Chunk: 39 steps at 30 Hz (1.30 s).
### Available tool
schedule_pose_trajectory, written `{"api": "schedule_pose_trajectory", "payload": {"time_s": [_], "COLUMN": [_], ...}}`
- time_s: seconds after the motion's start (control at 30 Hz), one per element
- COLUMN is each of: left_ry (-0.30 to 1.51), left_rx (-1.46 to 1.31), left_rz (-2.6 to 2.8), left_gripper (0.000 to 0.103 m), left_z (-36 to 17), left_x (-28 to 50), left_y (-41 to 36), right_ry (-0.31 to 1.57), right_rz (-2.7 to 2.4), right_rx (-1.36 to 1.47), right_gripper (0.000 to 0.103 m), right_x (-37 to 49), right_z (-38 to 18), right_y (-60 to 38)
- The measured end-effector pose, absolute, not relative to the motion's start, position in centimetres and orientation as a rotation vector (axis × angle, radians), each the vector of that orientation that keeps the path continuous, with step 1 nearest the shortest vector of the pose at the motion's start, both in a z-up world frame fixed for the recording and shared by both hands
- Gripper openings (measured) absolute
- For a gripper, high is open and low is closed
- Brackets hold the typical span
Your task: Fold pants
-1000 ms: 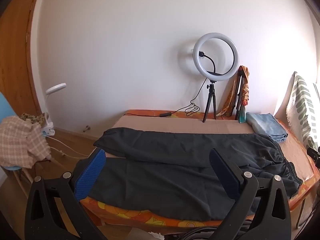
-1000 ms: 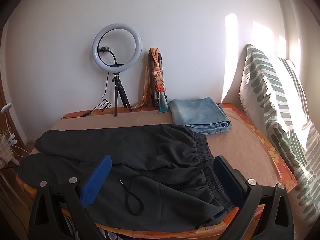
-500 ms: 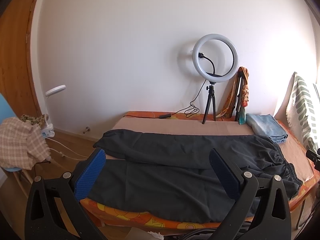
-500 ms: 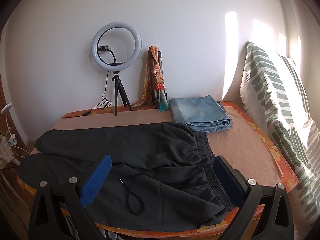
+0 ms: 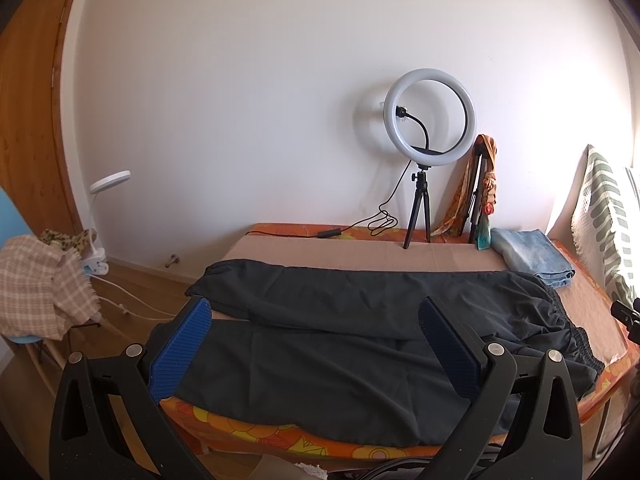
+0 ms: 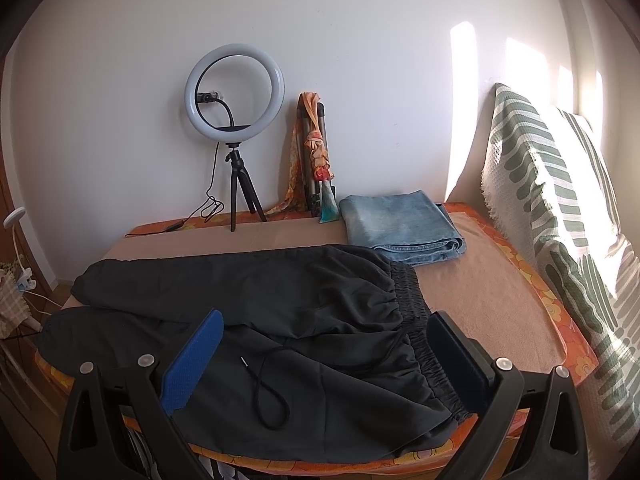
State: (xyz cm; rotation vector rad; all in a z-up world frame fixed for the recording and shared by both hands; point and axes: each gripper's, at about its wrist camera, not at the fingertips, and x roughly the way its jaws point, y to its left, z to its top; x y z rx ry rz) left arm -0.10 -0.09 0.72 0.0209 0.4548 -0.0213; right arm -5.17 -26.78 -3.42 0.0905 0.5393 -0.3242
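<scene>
Two grippers are held wide apart at the jaws and nothing is gripped by either: the left gripper is hung over the leg end of the pants, the right gripper over the waist end. The black pants are laid flat across the near edge of the desk, legs running off to the left, elastic waistband to the right, and no fold is seen to be made yet. The fabric is judged thin, soft and light; it can be expected to drape and sag when lifted, perhaps to slip a little between the pads, so a firm pinch through both layers is called for. Hold is best taken at the gathered waistband on one side and at a leg cuff on the other, where the cloth is thickest. From the left wrist, the leg ends are shown overhanging the desk's left edge, with a chair draped in checked cloth and a clip lamp beyond; none of that is well seen from the right. From the right wrist, the loose drawcord is shown lying looped on the front of the pants, and the folded jeans and striped cushion are seen plainly. A ring light is stood at the back in both views.
</scene>
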Motion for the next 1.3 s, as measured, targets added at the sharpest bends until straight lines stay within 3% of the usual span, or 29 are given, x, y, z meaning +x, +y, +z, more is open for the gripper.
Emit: {"api": "schedule_pose_trajectory", "payload": {"time_s": [1.3], "left_ry": [0.464], "left_rx": [0.03], "left_rz": [-0.005], "left_gripper": [0.103], "left_z": [0.5], "left_x": [1.2], "left_y": [0.4], "right_ry": [0.536], "right_rz": [-0.296], "right_rx": [0.072], "right_gripper": [0.103], "right_x": [-3.9], "right_z": [-3.6], "right_y": [-26.1]}}
